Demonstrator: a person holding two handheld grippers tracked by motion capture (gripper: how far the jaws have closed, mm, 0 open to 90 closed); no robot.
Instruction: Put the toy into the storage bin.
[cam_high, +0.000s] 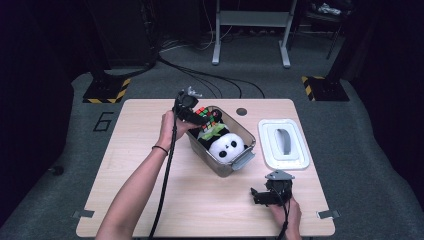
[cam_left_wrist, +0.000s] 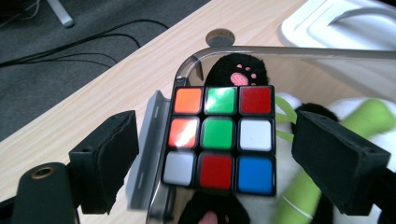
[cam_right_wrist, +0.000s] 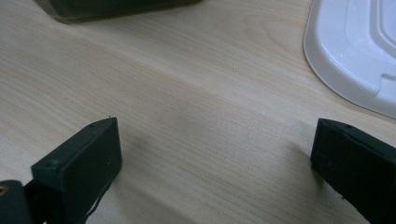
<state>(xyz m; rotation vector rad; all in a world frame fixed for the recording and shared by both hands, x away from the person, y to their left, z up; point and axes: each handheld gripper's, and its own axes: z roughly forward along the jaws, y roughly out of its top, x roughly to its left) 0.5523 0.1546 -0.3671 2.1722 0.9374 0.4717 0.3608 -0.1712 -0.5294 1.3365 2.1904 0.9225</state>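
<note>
A clear plastic bin (cam_high: 235, 167) stands mid-table at an angle. Inside it lies a black-and-white panda plush (cam_high: 226, 146) with green leaves (cam_high: 212, 131). A scrambled puzzle cube (cam_high: 204, 114) rests at the bin's far end, on the plush. My left gripper (cam_high: 196, 117) hovers at that end, and in the left gripper view its pads (cam_left_wrist: 116, 158) stand clear of the cube (cam_left_wrist: 219, 140) on both sides, so it is open (cam_left_wrist: 217, 158). My right gripper (cam_high: 255, 196) rests near the table's front right, open (cam_right_wrist: 215, 158) over bare wood.
The bin's white lid (cam_high: 283, 145) lies flat to the right of the bin, close to the table's right edge; its corner (cam_right_wrist: 355, 56) shows ahead of my right gripper. A round cable hole (cam_high: 241, 111) sits behind the bin. The left gripper's cable (cam_high: 165, 175) runs along the forearm.
</note>
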